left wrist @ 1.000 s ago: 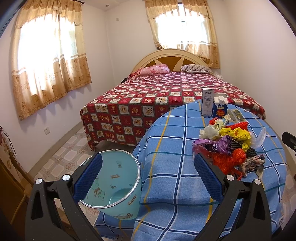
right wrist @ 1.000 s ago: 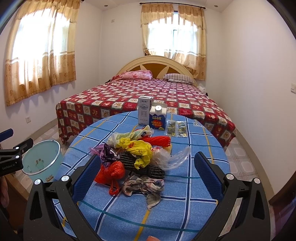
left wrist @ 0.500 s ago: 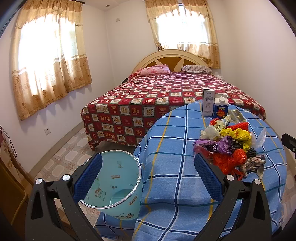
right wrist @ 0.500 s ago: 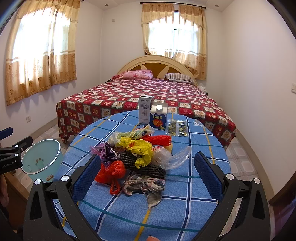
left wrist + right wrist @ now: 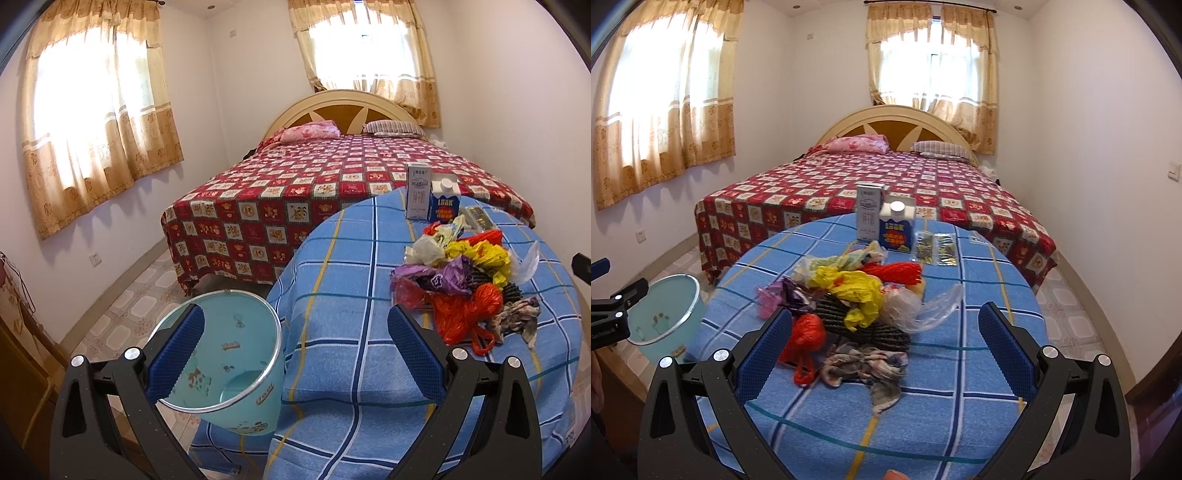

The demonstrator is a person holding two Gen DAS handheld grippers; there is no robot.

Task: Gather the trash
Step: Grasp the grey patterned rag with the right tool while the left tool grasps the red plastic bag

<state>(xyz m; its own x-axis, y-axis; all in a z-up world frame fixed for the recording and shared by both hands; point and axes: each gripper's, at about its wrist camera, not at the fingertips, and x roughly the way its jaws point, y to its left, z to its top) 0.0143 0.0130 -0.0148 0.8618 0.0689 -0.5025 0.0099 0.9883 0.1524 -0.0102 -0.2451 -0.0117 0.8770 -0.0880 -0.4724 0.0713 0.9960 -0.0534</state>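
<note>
Both tools are empty and spread wide; the left gripper point(image 5: 295, 347) hangs over the near edge of the table point(image 5: 332, 280) with one finger in front of the bin and the other in front of the cloth, grasping nothing; the right gripper point(image 5: 886, 347) faces the heap of rubbish with its jaws apart and nothing between them.

The trash pile point(image 5: 849, 299) lies near the middle of the round table on the blue checked tablecloth point(image 5: 960, 387): crumpled plastic bags in yellow, purple, orange and clear film, a dark woven piece beneath them, and a grey patterned rag point(image 5: 868, 365) at the near side. None of it is in the bin; collection appears not yet begun.

The pale blue bin point(image 5: 225, 354) stands on the floor just beside the table's left edge, mouth open; this placement puts it within the left tool's reach, presumably so it can be steadied or lifted while the right tool picks.

Two cartons point(image 5: 886, 221) stand upright at the far edge, touching or nearly so, with flat foil packets point(image 5: 934, 249) just beside them; whether these count as rubbish cannot be told.

Judgement: the bags are light and slack, and likely to snag one another when lifted.
</note>
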